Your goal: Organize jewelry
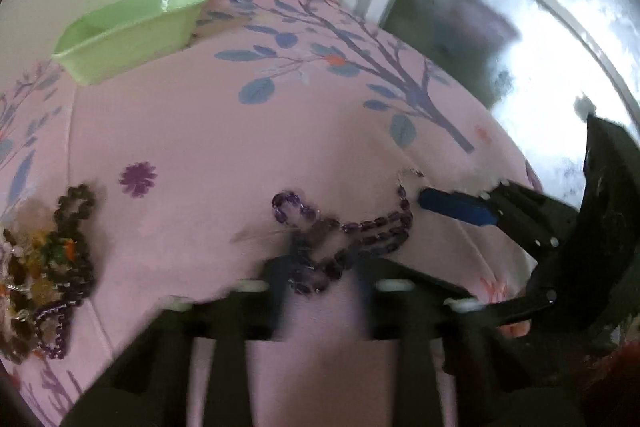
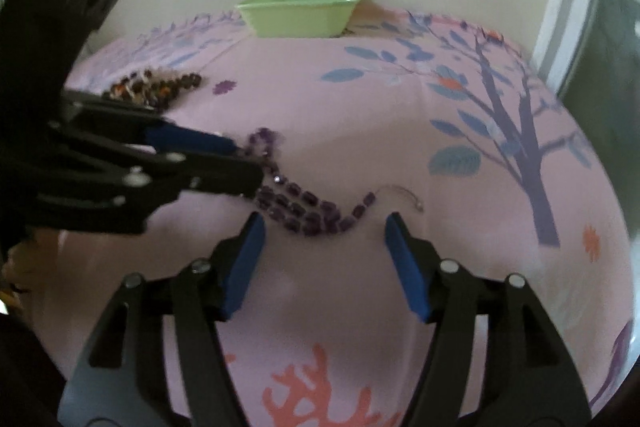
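Observation:
A purple bead necklace (image 1: 352, 227) lies on the pink floral cloth (image 1: 224, 131); it also shows in the right wrist view (image 2: 308, 207). My left gripper (image 1: 320, 267) is blurred and sits over the necklace's near end, fingers apart; seen from the right wrist view (image 2: 244, 163) its tips reach the necklace's left loop. My right gripper (image 2: 324, 227) is open, just in front of the necklace, touching nothing; its blue pad (image 1: 456, 207) shows beside the necklace's right end. A green bin (image 1: 132, 35) stands at the cloth's far edge, also in the right wrist view (image 2: 298, 13).
A pile of mixed dark, orange and purple bead jewelry (image 1: 44, 259) lies at the left; it also shows in the right wrist view (image 2: 156, 87). A wall and a cable run behind the bin. A frosted window (image 1: 520, 27) is at the right.

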A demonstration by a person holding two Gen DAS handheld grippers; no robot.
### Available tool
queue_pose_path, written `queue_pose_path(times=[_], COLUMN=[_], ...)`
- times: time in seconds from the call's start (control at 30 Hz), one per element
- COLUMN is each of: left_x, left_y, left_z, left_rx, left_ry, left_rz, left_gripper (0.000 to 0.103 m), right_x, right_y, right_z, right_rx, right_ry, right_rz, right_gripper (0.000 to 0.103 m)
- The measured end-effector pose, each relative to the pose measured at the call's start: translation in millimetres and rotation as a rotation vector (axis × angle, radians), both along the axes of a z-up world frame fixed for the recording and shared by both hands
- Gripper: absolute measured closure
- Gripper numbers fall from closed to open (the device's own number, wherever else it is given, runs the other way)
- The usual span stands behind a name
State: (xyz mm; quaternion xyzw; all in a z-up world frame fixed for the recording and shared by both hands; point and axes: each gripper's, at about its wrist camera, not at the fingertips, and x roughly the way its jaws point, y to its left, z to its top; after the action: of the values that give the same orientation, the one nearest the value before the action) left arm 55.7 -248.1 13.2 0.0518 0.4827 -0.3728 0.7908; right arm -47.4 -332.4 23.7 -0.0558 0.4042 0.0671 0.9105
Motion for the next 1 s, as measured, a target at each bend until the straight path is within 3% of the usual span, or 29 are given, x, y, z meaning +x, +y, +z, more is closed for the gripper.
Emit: queue_pose_path(times=[0.03, 0.07, 0.1, 0.23, 0.53, 0.8, 1.0], left_x=[0.0, -1.1, -3.9, -8.3, 15.5, 39.3, 104.5], left_y=[0.4, -1.3, -1.9, 0.5, 22.4, 38.4, 46.5], left_z=[0.9, 1.6, 3.7, 22.4, 75.7, 122.6, 150.7], left_rx=[-0.011, -0.026, -0.031, -0.082, -0.151, -0.164, -0.117], left_ry=[0.009, 0.025, 0.016, -0.013, -0.090, -0.216, -0.273], left_rz=[-0.004, -0.015, -0.020, -0.036, 0.007, 0.049, 0.133], left_gripper=[0.103, 0.103, 0.103, 0.103, 0.103, 0.103, 0.103], right_x=[0.7, 1.2, 1.1, -0.7, 28.7, 80.4, 153.5], right_y=[2.8, 4.5, 4.8, 1.1, -19.2, -18.2, -2.4], right_z=[0.9, 1.8, 3.2, 18.8, 95.9, 166.1, 180.5], right_rx=[-0.008, -0.010, -0.003, 0.062, 0.239, 0.255, 0.237], right_ry=[-0.003, -0.002, -0.003, -0.038, -0.161, -0.224, -0.201], right_rz=[0.013, 0.019, 0.022, 0.023, 0.053, 0.129, 0.149], right_gripper=[0.073, 0.089, 0.094, 0.095, 0.095, 0.095, 0.095])
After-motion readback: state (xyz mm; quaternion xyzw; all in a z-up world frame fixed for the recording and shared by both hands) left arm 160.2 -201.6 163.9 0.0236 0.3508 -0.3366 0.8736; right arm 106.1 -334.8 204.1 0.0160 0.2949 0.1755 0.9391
